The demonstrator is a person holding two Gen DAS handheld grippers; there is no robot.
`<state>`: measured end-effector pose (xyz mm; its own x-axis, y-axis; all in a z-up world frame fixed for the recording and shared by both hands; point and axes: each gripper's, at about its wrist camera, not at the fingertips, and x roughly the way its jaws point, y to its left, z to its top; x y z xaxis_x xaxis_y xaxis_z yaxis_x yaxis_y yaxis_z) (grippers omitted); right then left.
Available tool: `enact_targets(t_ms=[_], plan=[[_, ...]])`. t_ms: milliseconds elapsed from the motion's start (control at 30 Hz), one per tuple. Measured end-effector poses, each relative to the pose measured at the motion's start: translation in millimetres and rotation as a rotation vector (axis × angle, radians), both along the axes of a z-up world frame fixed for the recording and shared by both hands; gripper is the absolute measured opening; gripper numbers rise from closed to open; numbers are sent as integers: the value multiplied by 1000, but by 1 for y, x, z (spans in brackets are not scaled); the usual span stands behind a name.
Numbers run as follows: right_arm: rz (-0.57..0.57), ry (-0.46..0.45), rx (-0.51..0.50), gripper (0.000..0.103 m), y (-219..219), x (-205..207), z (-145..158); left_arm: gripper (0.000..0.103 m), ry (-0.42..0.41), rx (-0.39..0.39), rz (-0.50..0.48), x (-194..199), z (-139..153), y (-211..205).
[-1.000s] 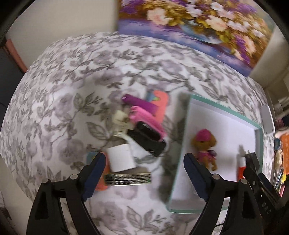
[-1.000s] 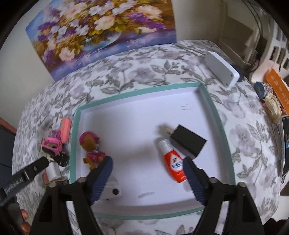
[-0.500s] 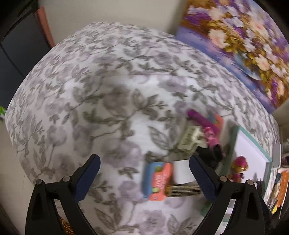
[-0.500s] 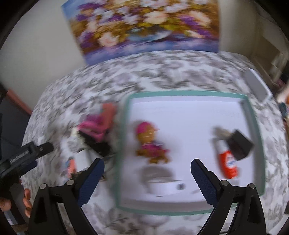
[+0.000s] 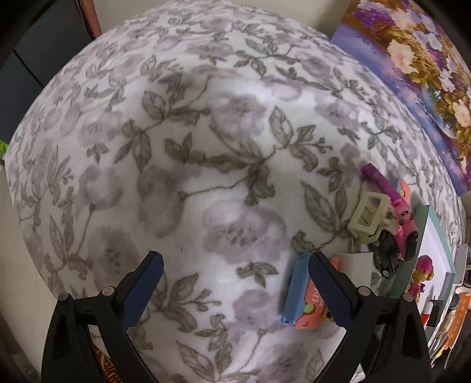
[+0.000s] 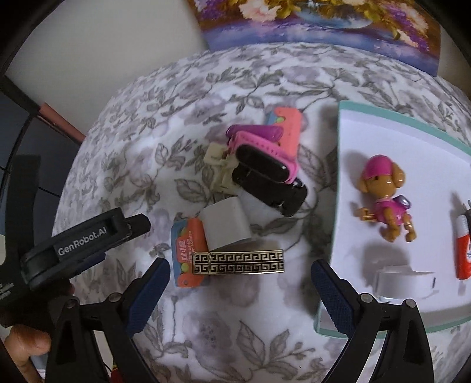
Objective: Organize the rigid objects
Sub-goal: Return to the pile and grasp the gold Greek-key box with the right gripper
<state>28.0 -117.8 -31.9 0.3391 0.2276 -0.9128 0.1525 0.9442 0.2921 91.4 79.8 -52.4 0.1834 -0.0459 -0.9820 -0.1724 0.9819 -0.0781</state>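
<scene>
The pile of small rigid objects lies on the floral tablecloth [image 6: 182, 88] just left of the teal-rimmed tray [image 6: 338, 141]: a gold-and-black key-pattern bar [image 6: 238, 262] at the front, touching a white cube charger [image 6: 226, 227] and an orange-and-blue packet [image 6: 188, 250] whose printed label is too small to read. Behind them sit a black clip [image 6: 273, 191], a pink band with a black face [image 6: 262, 156], a purple case [image 6: 253, 131], a cream hair claw [image 6: 219, 165] and a second orange packet [image 6: 290, 129]. Inside the tray lie a puppy figure in a pink cap [image 6: 382, 191], a white block [image 6: 403, 280] and a red-and-white tube [image 6: 463, 253], cut off at the frame edge. The right gripper [image 6: 240, 288] hovers over the bar, fingers spread wide and empty. The left gripper [image 5: 232, 282] is likewise spread with nothing between its fingers, pointed at bare cloth; its body, marked "GenRobot.AI" [image 6: 82, 238], enters the right wrist view from the left, with what appears to be a thumb [image 6: 26, 344] below it. A floral painting [image 6: 323, 20] stands at the table's far edge.
</scene>
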Motion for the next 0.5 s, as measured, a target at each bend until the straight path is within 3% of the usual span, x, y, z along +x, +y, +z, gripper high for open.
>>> enact_targets(t_ms=[500], plan=[[-1,81,16,96,5,17,-36,99,31,-34,-8,6,-15,-1]])
